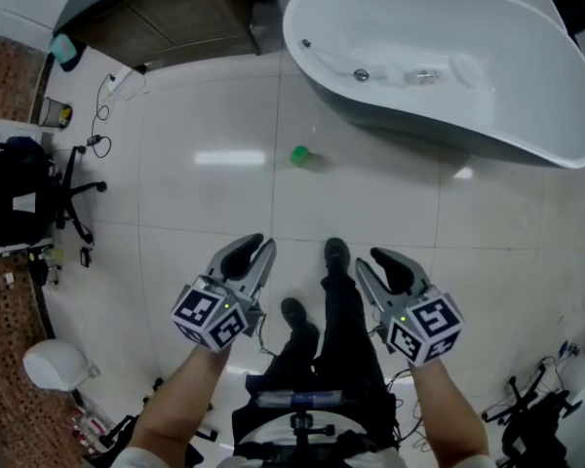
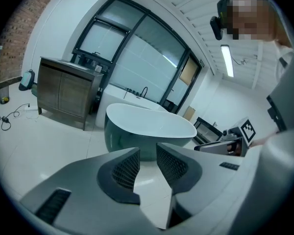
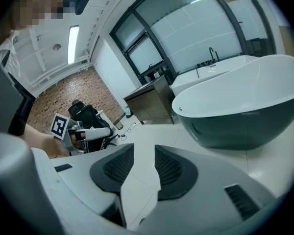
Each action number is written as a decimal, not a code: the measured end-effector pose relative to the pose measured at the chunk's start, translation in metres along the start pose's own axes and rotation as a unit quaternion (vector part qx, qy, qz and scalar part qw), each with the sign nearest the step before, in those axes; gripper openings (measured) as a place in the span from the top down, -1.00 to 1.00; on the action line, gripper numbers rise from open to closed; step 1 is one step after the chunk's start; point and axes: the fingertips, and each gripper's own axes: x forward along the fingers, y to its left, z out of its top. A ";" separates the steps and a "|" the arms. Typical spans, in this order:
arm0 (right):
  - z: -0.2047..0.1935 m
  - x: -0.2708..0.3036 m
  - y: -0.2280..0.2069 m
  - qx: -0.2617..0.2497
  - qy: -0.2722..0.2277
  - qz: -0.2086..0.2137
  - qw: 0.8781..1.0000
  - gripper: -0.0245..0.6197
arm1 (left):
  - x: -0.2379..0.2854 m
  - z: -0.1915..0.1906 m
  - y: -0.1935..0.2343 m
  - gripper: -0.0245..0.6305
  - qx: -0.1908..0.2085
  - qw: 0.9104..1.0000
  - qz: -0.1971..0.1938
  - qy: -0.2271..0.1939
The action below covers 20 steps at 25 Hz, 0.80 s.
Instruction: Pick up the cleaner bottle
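Bright, even light; a ceiling lamp glares off the glossy floor; gripper views distort at edges.

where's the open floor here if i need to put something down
Bare tiles lie in front of the cabinet up to the green bottle, and from the bottle back to the shoes, beside the bathtub. The left edge is crowded: cables, an office chair.
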 end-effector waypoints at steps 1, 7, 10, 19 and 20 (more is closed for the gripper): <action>-0.003 0.004 -0.003 0.002 0.003 0.001 1.000 0.50 | 0.007 -0.004 0.004 0.62 0.000 1.000 -0.002 0.003; -0.022 0.027 -0.024 0.013 0.023 0.004 1.000 0.50 | 0.043 -0.032 0.032 0.54 -0.004 1.000 -0.001 0.025; -0.034 0.040 -0.033 0.023 0.034 0.007 0.999 0.48 | 0.063 -0.048 0.049 0.50 0.000 0.999 0.000 0.036; -0.067 0.077 -0.057 0.038 0.068 0.020 0.997 0.46 | 0.114 -0.102 0.107 0.44 0.016 0.996 0.023 0.082; -0.069 0.079 -0.059 0.038 0.069 0.020 0.997 0.46 | 0.118 -0.107 0.112 0.44 0.017 0.996 0.025 0.085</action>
